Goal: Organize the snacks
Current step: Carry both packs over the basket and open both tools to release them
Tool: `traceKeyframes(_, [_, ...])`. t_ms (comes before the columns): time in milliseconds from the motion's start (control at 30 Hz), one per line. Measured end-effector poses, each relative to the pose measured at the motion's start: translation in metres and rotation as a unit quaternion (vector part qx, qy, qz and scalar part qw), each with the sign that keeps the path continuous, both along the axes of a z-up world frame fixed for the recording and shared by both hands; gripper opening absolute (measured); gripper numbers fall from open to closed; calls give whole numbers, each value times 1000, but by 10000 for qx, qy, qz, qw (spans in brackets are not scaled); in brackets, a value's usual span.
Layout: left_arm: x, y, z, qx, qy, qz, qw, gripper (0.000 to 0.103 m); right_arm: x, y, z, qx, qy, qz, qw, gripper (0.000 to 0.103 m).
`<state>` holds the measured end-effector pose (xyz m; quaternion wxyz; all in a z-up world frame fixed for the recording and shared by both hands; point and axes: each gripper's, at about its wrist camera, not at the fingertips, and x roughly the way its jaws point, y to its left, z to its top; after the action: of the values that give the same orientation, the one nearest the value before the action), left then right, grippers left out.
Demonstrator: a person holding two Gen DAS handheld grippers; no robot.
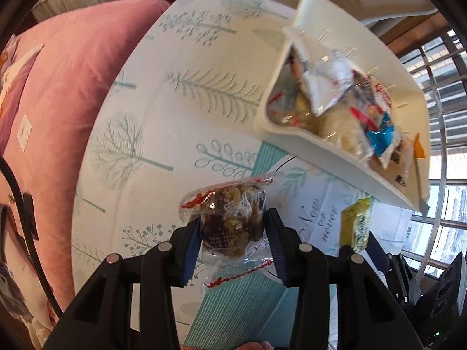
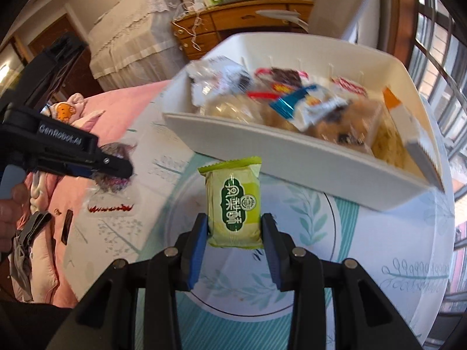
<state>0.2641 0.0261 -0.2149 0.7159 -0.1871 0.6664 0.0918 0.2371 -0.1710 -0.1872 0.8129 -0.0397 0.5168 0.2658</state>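
left gripper [image 1: 233, 233] clamped on clear nut-snack packet [image 1: 230, 218], lifted off the table | right gripper [image 2: 235, 230] pinching green pastry pack [image 2: 233, 204] mid-body | white bin [image 2: 292, 151] at 1 o'clock of it | both likely light, crinkly, slippery; pastry probably crushable, so hold the body gently.

Pale green foil snack packet [image 2: 233, 204] printed with a dark green label and white characters. Clear plastic snack wrapper [image 1: 230, 218] edged in red, brown and yellow inside. White tablecloth [image 1: 181, 110] patterned with teal trees; cream plastic bin [image 2: 262, 151]; pink quilt [image 1: 67, 87].
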Motion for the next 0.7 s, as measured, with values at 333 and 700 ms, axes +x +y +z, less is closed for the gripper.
traceKeyframes(333, [47, -19, 75, 230, -646, -487, 9965, 41, 18, 0, 61, 321, -625, 47, 9975, 37])
traceKeyframes(700, [108, -61, 129, 241, -1272, -917, 9873, 42, 74, -44, 110, 165, -1225, -606, 9905, 38])
